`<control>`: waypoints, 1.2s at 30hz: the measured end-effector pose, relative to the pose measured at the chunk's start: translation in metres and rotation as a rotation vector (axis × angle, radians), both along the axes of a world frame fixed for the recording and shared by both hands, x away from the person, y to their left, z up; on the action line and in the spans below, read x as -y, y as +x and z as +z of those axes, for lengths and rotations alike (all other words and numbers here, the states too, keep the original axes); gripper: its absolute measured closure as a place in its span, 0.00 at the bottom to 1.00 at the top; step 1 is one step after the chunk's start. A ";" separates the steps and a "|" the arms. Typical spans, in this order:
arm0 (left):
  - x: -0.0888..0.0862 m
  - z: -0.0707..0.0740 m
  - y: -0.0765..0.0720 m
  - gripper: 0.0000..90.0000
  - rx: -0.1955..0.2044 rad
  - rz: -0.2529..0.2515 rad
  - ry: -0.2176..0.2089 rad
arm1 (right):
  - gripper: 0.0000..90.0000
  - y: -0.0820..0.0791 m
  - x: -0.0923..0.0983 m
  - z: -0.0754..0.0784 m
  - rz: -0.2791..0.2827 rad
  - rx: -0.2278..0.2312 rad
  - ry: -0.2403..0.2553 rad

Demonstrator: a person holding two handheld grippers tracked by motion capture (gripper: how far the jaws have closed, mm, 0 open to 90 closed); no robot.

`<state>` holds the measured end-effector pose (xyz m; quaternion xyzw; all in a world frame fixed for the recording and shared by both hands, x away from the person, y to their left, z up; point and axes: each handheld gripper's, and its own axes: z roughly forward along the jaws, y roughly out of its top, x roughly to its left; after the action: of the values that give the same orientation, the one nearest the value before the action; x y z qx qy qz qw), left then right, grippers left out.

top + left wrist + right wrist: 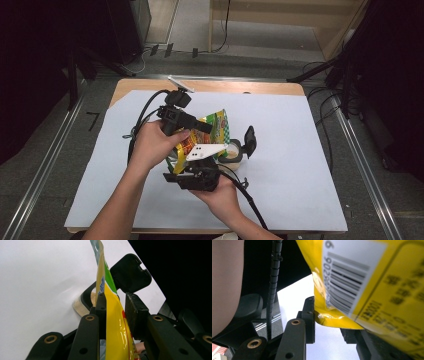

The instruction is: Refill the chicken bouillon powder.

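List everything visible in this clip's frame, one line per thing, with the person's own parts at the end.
Bag: one, yellow and green, glossy, barcode on one side; held above the sheet's middle between both claws.
Container: one, round, pale contents, black rim, hinged black lid open; on the sheet, right of the bag.
Sheet: one, white, covers most of the table.
Table: one, wooden, edge showing at the far side.
Left claw: black, jaws around the bag's edge.
Right claw: black, at the bag's bottom corner.
Hands: two, left and right, each holding a claw.
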<state>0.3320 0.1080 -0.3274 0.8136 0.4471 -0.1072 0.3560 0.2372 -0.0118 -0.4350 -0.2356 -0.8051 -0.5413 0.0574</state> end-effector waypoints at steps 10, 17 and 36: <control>0.003 -0.004 0.003 0.83 -0.013 -0.001 0.004 | 0.78 0.002 0.002 -0.005 -0.011 -0.004 -0.011; 0.006 -0.003 0.012 0.84 -0.041 -0.026 0.017 | 0.78 0.004 0.002 -0.003 -0.017 -0.009 -0.002; 0.018 0.004 0.019 0.90 -0.086 -0.102 0.169 | 0.79 0.004 0.003 -0.001 -0.010 -0.001 0.005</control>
<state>0.3511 0.0903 -0.3232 0.8569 0.4276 -0.1219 0.2607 0.2417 -0.0149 -0.4358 -0.2399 -0.8025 -0.5434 0.0558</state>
